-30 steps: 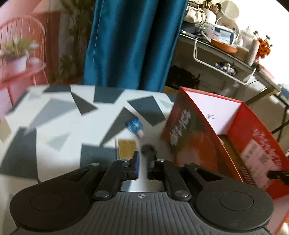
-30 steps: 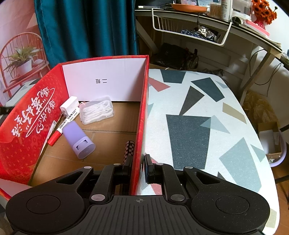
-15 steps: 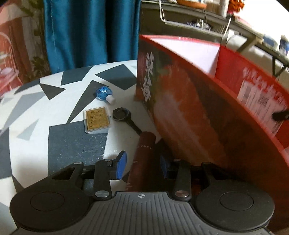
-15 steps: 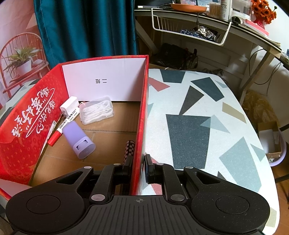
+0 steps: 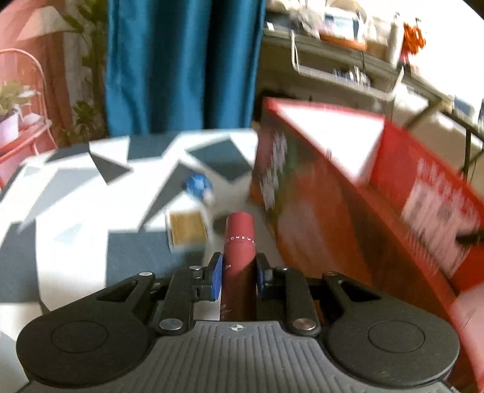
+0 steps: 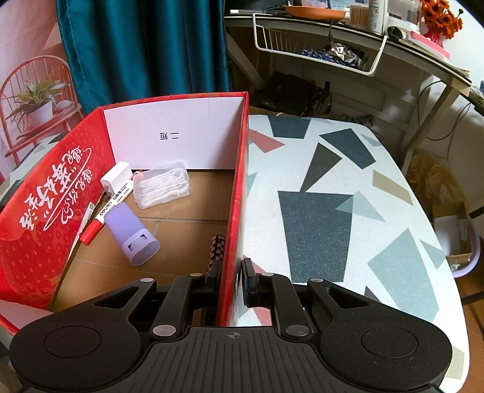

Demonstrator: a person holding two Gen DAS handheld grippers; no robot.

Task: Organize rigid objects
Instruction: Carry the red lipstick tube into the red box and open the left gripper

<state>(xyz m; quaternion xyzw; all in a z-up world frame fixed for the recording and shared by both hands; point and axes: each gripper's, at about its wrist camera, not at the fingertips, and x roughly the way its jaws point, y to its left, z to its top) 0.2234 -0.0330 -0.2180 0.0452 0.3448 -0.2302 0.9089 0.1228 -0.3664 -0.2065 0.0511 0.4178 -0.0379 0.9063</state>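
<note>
Dark red tube (image 5: 239,241) now being clamped by just-closing left gripper (image 5: 239,273); transfer to red box (image 6: 233,193), being held pinched by right gripper (image 6: 231,279), judged next.

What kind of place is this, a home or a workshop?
Probably a lived-in room at home, not a workshop. A teal curtain hangs behind the patterned table, a cluttered desk bears orange flowers, and a potted plant sits on a red chair.
</note>
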